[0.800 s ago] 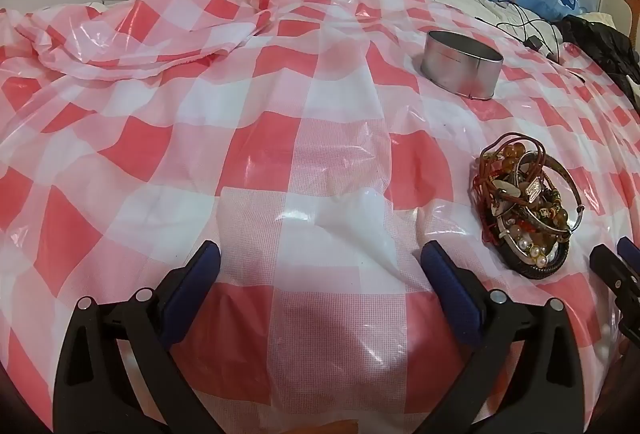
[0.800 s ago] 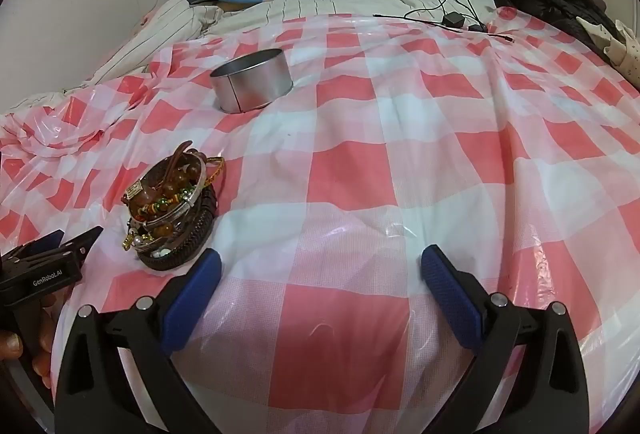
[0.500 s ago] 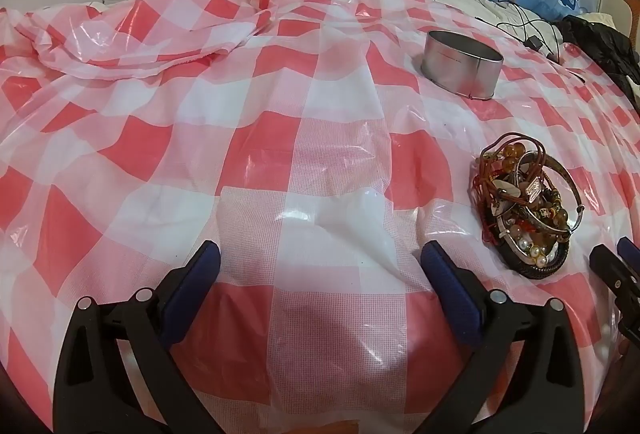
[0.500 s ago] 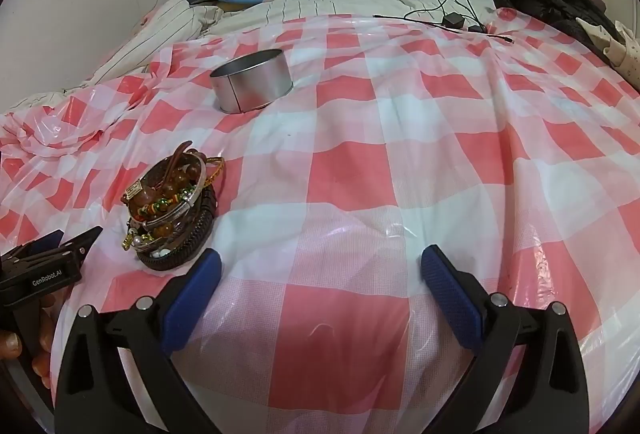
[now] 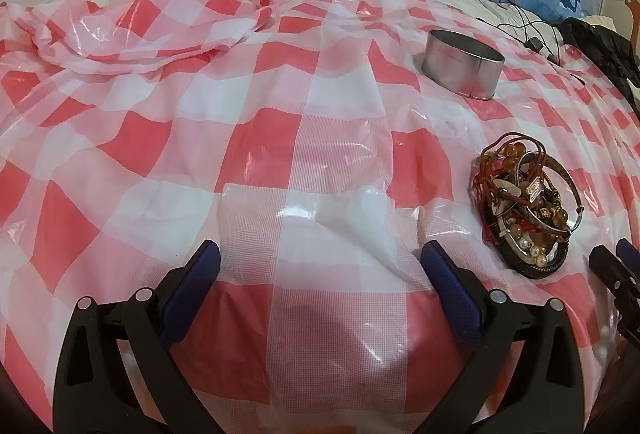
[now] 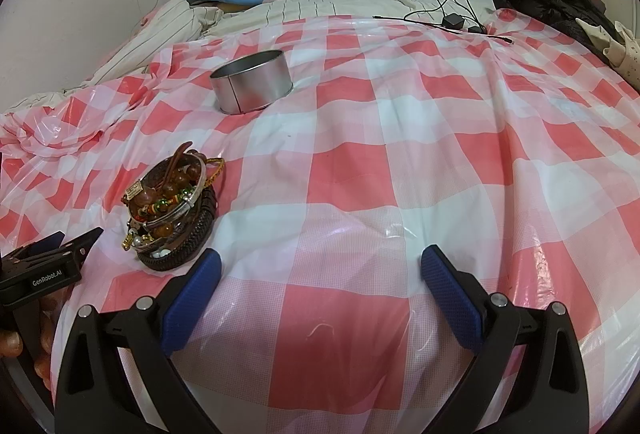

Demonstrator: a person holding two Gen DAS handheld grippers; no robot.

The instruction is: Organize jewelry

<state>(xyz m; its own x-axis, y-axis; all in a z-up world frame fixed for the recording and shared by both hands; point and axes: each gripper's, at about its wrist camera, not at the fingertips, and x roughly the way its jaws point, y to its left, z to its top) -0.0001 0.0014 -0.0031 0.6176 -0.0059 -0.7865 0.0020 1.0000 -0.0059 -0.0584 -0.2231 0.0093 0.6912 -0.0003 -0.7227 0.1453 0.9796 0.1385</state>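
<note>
Nothing differs from the earlier frames. Left gripper (image 5: 320, 274) and right gripper (image 6: 320, 274) hover over the checkered sheet (image 5: 248, 162) on the bed, fingers wide apart and empty. The jewelry pile (image 6: 172, 218) lies at ten o'clock in the right wrist view, and the metal tin (image 6: 252, 86) stands beyond it, well apart.

Wrist views angled down, sharing bracelets (image 5: 528, 202)

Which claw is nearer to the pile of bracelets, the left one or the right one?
The two look about equally near. The pile of bracelets lies between them: just right of the open left claw and just left of the open right claw.
</note>
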